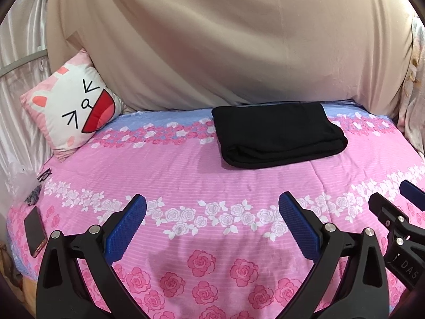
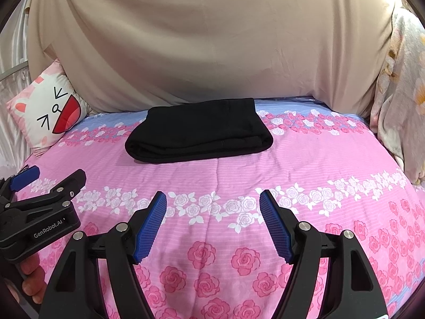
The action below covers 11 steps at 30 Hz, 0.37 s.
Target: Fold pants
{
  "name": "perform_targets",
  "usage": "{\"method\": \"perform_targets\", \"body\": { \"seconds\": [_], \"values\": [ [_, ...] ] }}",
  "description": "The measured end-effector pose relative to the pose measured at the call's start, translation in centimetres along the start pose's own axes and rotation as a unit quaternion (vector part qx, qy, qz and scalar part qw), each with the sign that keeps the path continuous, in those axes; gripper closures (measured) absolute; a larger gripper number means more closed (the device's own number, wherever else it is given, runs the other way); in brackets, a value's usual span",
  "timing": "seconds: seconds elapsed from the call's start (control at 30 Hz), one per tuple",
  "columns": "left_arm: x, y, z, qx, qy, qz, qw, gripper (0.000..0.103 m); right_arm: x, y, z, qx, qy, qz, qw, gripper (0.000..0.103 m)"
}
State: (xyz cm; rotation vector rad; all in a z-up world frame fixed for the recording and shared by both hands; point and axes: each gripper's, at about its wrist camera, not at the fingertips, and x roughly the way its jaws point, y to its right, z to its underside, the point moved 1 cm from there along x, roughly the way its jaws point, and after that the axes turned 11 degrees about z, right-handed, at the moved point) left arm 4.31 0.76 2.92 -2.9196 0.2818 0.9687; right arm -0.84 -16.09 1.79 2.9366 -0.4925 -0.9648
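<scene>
Black pants (image 1: 276, 133) lie folded into a compact rectangle at the far side of the bed, near the beige drape; in the right wrist view the pants (image 2: 202, 130) sit straight ahead. My left gripper (image 1: 212, 199) hovers open over the pink rose bedspread (image 1: 186, 164), well short of the pants, with nothing between its blue pads. My right gripper (image 2: 212, 196) is also open and empty, at the same distance from the pants. Each gripper shows in the other's view: the right gripper (image 1: 393, 199) at the right edge, the left gripper (image 2: 50, 178) at the left edge, held by a hand (image 2: 32, 279).
A cat-face cushion (image 1: 74, 106) leans at the back left. A phone (image 1: 35, 231), glasses (image 1: 43, 175) and a plastic bag (image 1: 21, 183) lie at the bed's left edge. A beige drape (image 1: 225, 40) hangs behind; a floral blanket (image 2: 403, 93) piles at the right.
</scene>
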Motion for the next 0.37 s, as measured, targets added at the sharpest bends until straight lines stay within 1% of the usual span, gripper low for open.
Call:
{"method": "perform_targets", "body": {
  "seconds": [0.1, 0.2, 0.23, 0.37],
  "values": [
    [0.1, 0.3, 0.1, 0.01, -0.002, -0.005, 0.9999, 0.005, 0.0, 0.0, 0.0, 0.001, 0.0, 0.0, 1.0, 0.033],
    [-0.2, 0.7, 0.0, 0.019, -0.014, 0.004, 0.9997, 0.005, -0.1, 0.1, 0.1, 0.001, 0.0, 0.0, 1.0, 0.033],
    [-0.5, 0.9, 0.0, 0.022, -0.011, 0.011, 0.9996, 0.005, -0.1, 0.0, 0.1, 0.002, 0.0, 0.001, 1.0, 0.033],
    [-0.9, 1.3, 0.1, 0.026, -0.009, 0.012, 0.9995, 0.005, -0.3, 0.0, 0.1, 0.004, 0.0, 0.0, 1.0, 0.033]
  ]
}}
